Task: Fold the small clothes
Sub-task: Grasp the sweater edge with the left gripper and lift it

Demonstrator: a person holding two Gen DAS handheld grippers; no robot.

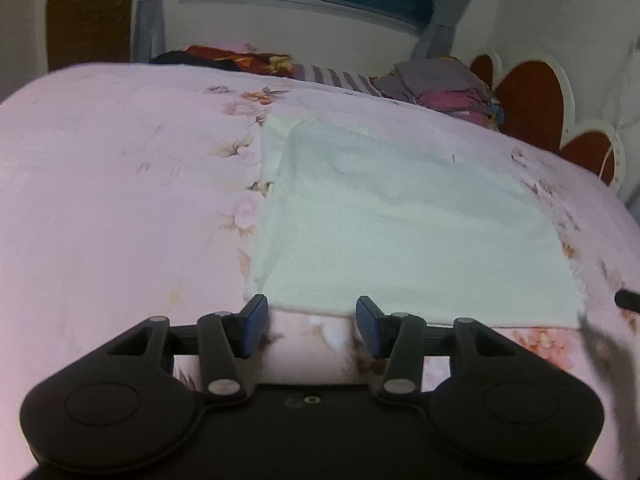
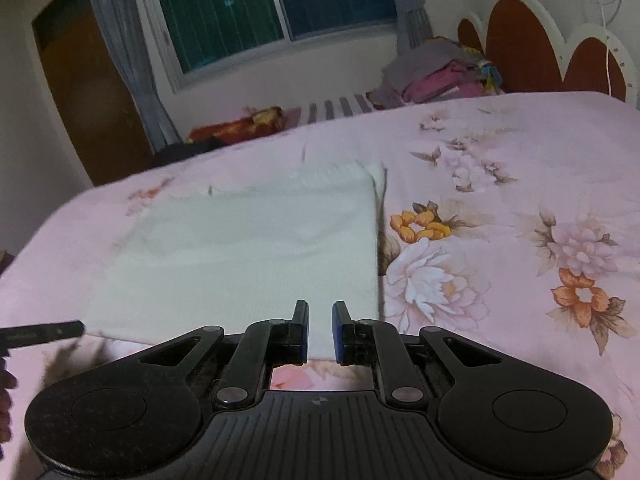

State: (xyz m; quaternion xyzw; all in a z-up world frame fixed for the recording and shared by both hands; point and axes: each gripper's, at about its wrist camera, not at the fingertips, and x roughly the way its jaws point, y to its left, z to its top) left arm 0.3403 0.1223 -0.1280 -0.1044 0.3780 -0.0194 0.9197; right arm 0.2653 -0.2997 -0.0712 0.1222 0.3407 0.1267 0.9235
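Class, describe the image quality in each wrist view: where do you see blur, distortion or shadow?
Left wrist view: fisheye bends the bed edge; the white garment looks soft and smeared. Right wrist view: the window frame curves, and a blurry dark shadow falls at lower left.

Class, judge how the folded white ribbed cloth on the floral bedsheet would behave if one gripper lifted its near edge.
The white ribbed cloth lies limp and flat, so it would probably sag. It looks thin, likely light. Its folded layers may slide apart.

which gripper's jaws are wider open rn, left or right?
Left gripper: a wide gap between its fingers. Right gripper shows only a narrow gap, at the near edge of the white cloth.
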